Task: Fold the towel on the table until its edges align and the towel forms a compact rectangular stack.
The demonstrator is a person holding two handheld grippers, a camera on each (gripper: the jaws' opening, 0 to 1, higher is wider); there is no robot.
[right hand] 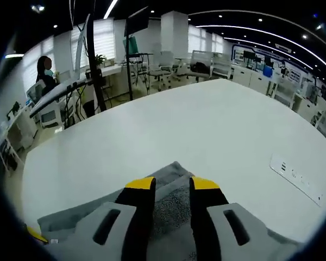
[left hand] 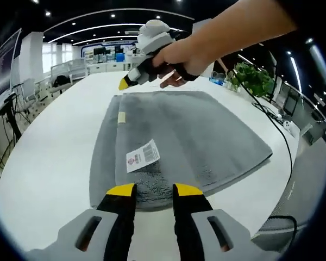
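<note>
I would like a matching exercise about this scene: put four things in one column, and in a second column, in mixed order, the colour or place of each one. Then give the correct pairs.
Things:
1. towel
2. barcode label
3. potted plant
4. table

Colour or place:
A. green, at the far edge of the table
B. white, wide and round-edged, under the towel
C. grey, lying partly folded on the table
D. white, with printed black lines, on top of the towel

Pairs: 1-C, 2-D, 3-A, 4-B
</note>
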